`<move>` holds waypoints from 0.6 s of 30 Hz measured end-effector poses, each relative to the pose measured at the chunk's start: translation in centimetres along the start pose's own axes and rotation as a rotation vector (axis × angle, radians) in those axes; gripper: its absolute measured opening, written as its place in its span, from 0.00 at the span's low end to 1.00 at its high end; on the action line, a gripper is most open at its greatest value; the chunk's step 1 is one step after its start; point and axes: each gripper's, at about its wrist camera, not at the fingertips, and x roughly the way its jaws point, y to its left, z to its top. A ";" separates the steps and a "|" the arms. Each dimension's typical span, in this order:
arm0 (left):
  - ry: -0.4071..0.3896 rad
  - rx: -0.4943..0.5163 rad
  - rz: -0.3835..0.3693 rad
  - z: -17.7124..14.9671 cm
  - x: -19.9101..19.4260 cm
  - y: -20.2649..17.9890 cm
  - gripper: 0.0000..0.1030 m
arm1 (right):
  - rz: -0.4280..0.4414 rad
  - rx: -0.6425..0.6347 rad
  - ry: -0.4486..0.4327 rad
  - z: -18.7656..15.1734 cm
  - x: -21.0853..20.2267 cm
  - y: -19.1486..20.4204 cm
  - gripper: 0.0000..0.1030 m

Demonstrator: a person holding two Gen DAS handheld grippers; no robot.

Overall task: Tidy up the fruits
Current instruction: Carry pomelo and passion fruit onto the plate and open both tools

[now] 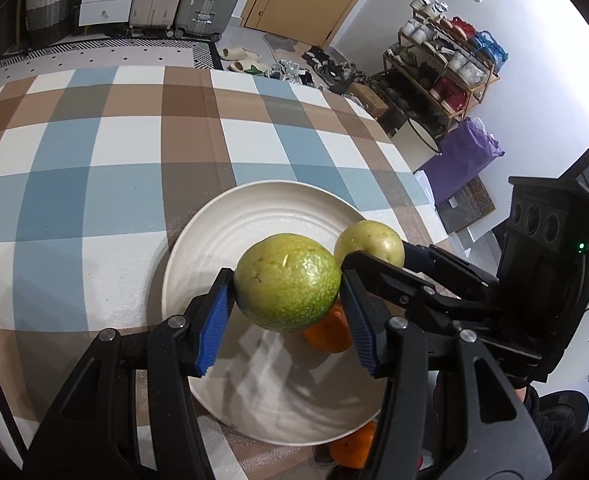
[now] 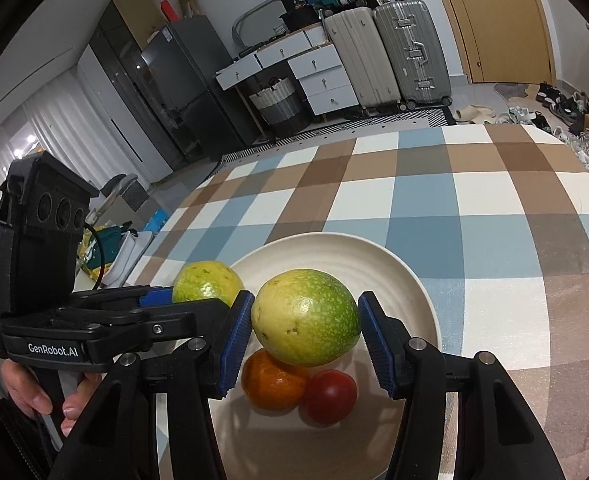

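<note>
1. At the far left of the right wrist view, a person's hand (image 2: 34,398) grips the handle of the left gripper (image 2: 230,304). Its black body carries white lettering and a camera block standing above it.
2. That left gripper is clamped on a green-yellow fruit (image 1: 288,282). In its own view the blue pads (image 1: 214,330) press on both sides of the fruit, with the jaws partly apart around it. The fruit hangs over the near left part of the white plate (image 1: 222,236).
3. On the plate, an orange (image 2: 272,380) lies near the front edge with a red fruit (image 2: 329,397) touching its right side. Both rest on the plate's floor, under the held fruits.
4. A second orange fruit (image 1: 354,446) shows in the left wrist view at the plate's near rim; I cannot tell whether it lies on the plate or just off it.
5. The right gripper (image 2: 305,330) is closed on another green-yellow fruit (image 2: 306,318), blue pads (image 2: 236,342) against its left and right sides, jaws partly apart. It hangs above the orange and the red fruit, right of the left gripper's fruit and close beside it.
6. The plate sits on a checked tablecloth (image 2: 474,216) of blue, brown and white squares, which stretches away far and right.
</note>
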 end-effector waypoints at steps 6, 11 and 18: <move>-0.026 0.006 0.001 0.3 0.0 -0.3 0.53 | -0.017 -0.028 -0.039 0.1 -0.8 0.3 0.60; -0.030 0.006 0.005 0.2 -0.9 -0.4 0.53 | -0.017 -0.015 -0.069 0.2 -2.1 0.2 0.67; -0.065 -0.012 0.019 -0.9 -3.9 -0.5 0.53 | -0.023 -0.003 -0.123 0.2 -5.1 0.8 0.68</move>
